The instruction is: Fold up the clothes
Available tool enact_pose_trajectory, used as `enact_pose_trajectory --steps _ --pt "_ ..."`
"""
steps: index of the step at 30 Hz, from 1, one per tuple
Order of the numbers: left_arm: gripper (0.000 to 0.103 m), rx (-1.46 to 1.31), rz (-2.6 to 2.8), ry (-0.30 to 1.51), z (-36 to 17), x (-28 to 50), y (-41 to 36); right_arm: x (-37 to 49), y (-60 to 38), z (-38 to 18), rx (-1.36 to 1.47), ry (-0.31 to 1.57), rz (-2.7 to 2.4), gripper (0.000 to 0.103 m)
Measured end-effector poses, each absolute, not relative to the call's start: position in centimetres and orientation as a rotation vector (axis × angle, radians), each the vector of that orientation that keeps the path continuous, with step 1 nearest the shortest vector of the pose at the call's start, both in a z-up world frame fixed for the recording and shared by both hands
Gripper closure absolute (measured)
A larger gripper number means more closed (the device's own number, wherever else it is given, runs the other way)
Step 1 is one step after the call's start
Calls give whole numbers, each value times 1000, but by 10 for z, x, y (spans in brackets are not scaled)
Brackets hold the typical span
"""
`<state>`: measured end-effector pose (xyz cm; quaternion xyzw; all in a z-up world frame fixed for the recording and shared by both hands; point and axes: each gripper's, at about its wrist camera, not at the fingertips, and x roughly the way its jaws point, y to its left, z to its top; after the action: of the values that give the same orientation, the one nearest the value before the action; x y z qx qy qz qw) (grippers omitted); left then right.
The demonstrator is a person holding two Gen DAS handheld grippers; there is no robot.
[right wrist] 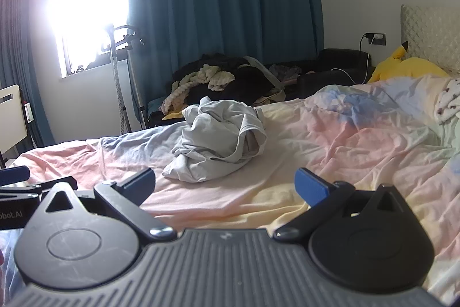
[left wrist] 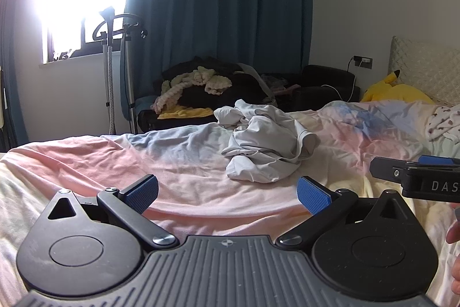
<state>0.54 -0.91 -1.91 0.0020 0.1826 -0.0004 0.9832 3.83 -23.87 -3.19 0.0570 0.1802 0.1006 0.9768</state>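
Observation:
A crumpled light grey garment (left wrist: 264, 146) lies in a heap on the bed, also seen in the right wrist view (right wrist: 221, 143). My left gripper (left wrist: 228, 196) is open and empty, hovering above the pastel bedsheet (left wrist: 115, 163) short of the heap. My right gripper (right wrist: 225, 187) is open and empty too, just short of the garment's near edge. The right gripper's body shows at the right edge of the left wrist view (left wrist: 417, 177); the left gripper's body shows at the left edge of the right wrist view (right wrist: 23, 186).
A yellow plush toy (left wrist: 399, 89) lies by the quilted headboard (left wrist: 425, 68). A patterned white cloth (left wrist: 444, 121) lies at the bed's right. Beyond the bed a dark sofa (left wrist: 230, 94) holds piled clothes, beside a garment steamer stand (left wrist: 109, 62), blue curtains and a bright window.

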Motion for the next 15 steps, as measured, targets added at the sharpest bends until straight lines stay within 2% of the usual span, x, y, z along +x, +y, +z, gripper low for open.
enact_pose_trajectory --steps 15 --pt "0 23 -23 367 -22 21 -19 36 -246 -30 145 347 145 0"
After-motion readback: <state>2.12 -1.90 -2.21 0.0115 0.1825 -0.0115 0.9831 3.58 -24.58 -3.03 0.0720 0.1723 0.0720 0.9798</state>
